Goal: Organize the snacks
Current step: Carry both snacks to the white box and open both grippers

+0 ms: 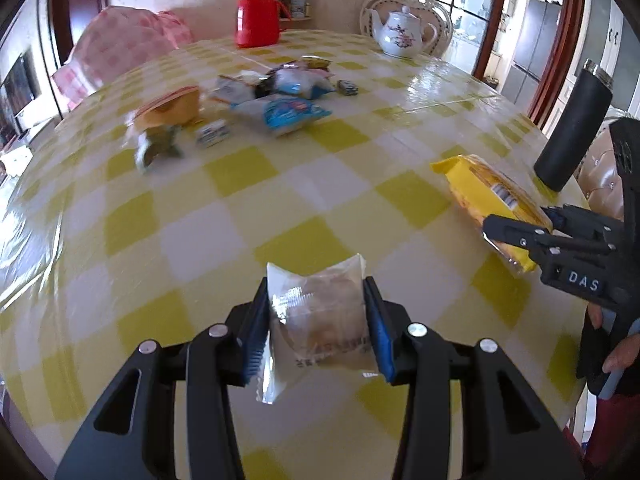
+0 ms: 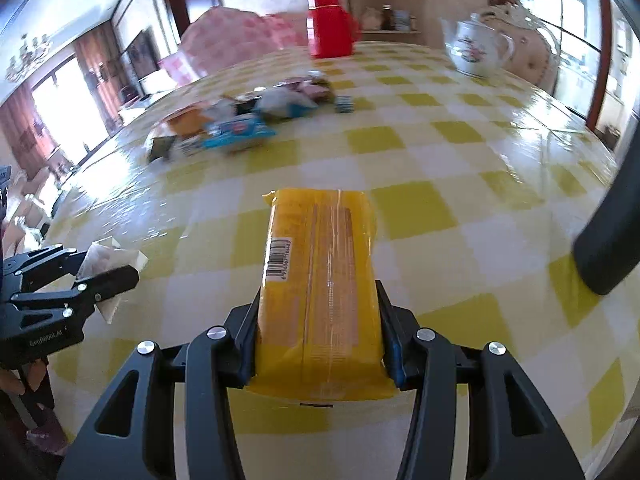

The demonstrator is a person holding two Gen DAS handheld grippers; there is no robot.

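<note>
My left gripper (image 1: 316, 300) is shut on a clear-wrapped pastry (image 1: 320, 320) and holds it over the near part of the yellow checked table (image 1: 248, 200). My right gripper (image 2: 318, 296) is shut on a long yellow biscuit pack (image 2: 320, 280). The right gripper (image 1: 516, 228) with the yellow biscuit pack (image 1: 484, 196) also shows at the right of the left wrist view. The left gripper (image 2: 108, 268) with the pastry (image 2: 104, 258) shows at the left of the right wrist view. A pile of several snack packets (image 1: 276, 96) lies farther back on the table; the pile also shows in the right wrist view (image 2: 248, 120).
A red thermos (image 1: 256, 12) and a white floral teapot (image 1: 400, 32) stand at the far side. A black flask (image 1: 572, 128) stands at the right edge near the right gripper. A white ornate chair (image 1: 408, 4) is behind the teapot.
</note>
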